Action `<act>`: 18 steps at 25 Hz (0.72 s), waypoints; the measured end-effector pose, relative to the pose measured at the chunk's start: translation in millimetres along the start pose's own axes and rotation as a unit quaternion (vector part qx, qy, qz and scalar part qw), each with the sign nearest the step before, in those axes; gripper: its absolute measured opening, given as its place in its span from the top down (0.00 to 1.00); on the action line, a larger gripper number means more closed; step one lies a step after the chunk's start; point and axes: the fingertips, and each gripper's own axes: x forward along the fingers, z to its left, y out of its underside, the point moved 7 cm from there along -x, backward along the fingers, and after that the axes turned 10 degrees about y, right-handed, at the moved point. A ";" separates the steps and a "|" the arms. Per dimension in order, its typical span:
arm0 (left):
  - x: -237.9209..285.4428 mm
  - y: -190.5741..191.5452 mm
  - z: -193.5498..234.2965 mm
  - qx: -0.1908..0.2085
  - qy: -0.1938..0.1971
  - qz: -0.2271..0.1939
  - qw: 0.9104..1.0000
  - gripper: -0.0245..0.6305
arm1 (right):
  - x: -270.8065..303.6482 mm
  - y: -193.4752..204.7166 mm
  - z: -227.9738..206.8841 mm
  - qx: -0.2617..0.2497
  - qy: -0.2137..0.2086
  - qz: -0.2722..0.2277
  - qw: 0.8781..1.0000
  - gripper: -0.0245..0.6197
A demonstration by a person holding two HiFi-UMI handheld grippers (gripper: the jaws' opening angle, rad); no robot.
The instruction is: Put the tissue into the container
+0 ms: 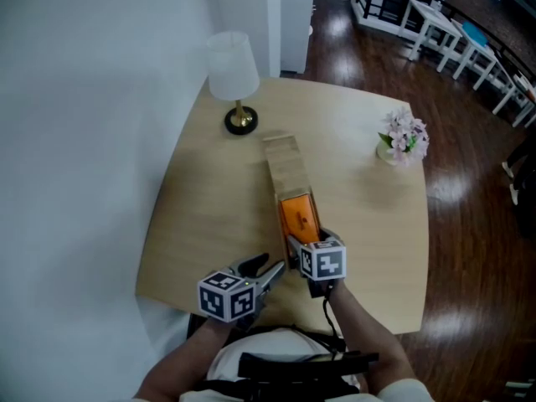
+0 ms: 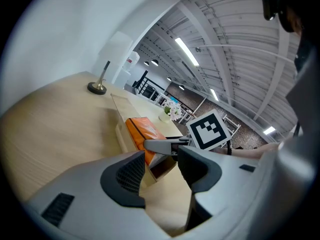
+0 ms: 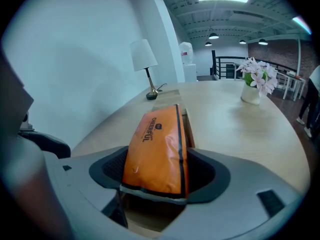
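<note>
An orange tissue pack [image 3: 157,149] lies lengthwise between the pads of my right gripper [image 3: 159,176], which is shut on its near end. Its far end slopes down over the open near end of a long wooden container [image 1: 285,170]; whether it touches inside is hidden. In the head view the tissue pack [image 1: 299,216] shows just beyond my right gripper [image 1: 303,245]. My left gripper [image 1: 266,270] hovers to the left of it near the table's front edge. In its own view the left gripper [image 2: 160,169] is open and holds nothing, with the container [image 2: 122,119] ahead.
A white table lamp [image 1: 233,69] stands at the back left of the rounded wooden table [image 1: 368,224]. A small vase of pink flowers [image 1: 404,136] sits at the back right. A white wall runs along the left, and dark wood floor lies to the right.
</note>
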 end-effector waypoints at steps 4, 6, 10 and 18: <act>1.2 1.1 0.4 -0.002 -0.001 0.001 1.000 0.65 | 6.2 1.1 0.6 -0.005 0.013 0.006 1.000 0.40; 1.1 1.3 -0.9 -0.002 -0.001 0.001 1.000 0.65 | 6.4 0.5 1.9 -0.008 0.026 0.004 1.000 0.40; 1.3 2.4 -2.1 -0.004 -0.002 0.002 1.000 0.65 | 5.8 -0.1 2.9 -0.007 0.032 0.001 0.999 0.40; 0.8 5.3 -2.7 -0.002 -0.004 0.005 1.000 0.65 | 3.3 2.8 0.1 0.009 0.029 0.003 1.000 0.39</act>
